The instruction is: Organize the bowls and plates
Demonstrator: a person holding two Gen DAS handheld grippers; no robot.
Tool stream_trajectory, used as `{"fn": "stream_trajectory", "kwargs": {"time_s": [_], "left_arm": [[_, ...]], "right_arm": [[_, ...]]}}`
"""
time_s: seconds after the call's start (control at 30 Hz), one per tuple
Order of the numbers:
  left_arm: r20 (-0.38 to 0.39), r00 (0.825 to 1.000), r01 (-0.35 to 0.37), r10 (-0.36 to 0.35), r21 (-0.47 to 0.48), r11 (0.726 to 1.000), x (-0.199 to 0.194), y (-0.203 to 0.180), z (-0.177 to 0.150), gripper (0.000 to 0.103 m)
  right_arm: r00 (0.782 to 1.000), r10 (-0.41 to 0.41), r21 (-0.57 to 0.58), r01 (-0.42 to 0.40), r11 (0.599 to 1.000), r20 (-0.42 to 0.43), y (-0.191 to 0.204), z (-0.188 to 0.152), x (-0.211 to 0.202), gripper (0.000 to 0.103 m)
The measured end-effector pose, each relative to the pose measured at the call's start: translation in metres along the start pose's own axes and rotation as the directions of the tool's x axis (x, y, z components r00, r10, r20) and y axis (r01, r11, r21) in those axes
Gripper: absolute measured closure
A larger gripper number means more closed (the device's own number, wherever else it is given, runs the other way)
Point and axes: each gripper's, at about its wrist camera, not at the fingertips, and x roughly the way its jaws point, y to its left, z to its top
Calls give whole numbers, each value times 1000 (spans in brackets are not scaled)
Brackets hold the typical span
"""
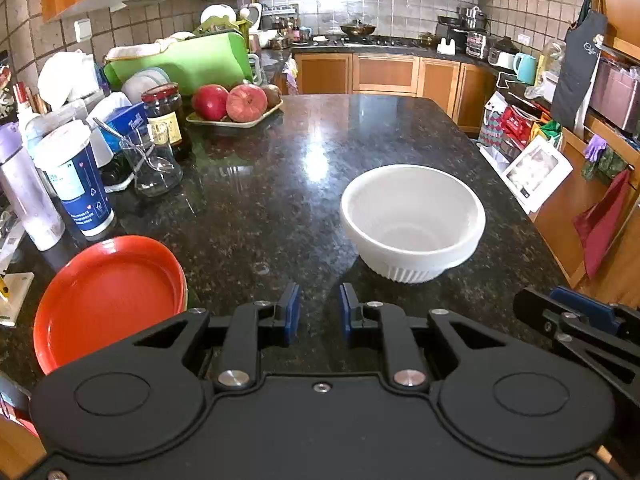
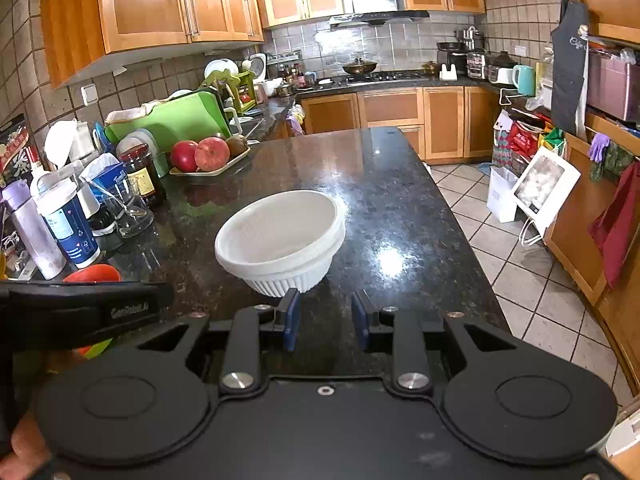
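A stack of white ribbed bowls (image 1: pixel 412 222) stands on the dark granite counter (image 1: pixel 280 184); it also shows in the right wrist view (image 2: pixel 280 238). A red plate (image 1: pixel 106 300) lies at the near left on top of a green one, whose edge shows under it. My left gripper (image 1: pixel 319 310) is open and empty, between the plate and the bowls, short of both. My right gripper (image 2: pixel 325 320) is open and empty just in front of the bowls, its left finger close to their base. It shows at the right edge of the left wrist view (image 1: pixel 576 312).
Clutter lines the counter's left side: a blue-and-white cup (image 1: pixel 74 176), a lilac bottle (image 1: pixel 24 196), a glass with a spoon (image 1: pixel 154 164), a dark jar (image 1: pixel 164 114), a fruit tray (image 1: pixel 236 110). The counter's right edge drops to a tiled floor (image 2: pixel 520 280) with bags.
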Motion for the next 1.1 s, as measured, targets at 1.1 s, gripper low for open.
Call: {"fn": "stream_trajectory", "kwargs": {"time_s": [1.1], "left_arm": [[-152, 988, -4, -14, -118, 993, 86, 6, 66, 75]], "right_arm": [[974, 123, -28, -131, 991, -190, -32, 72, 152, 71]]}}
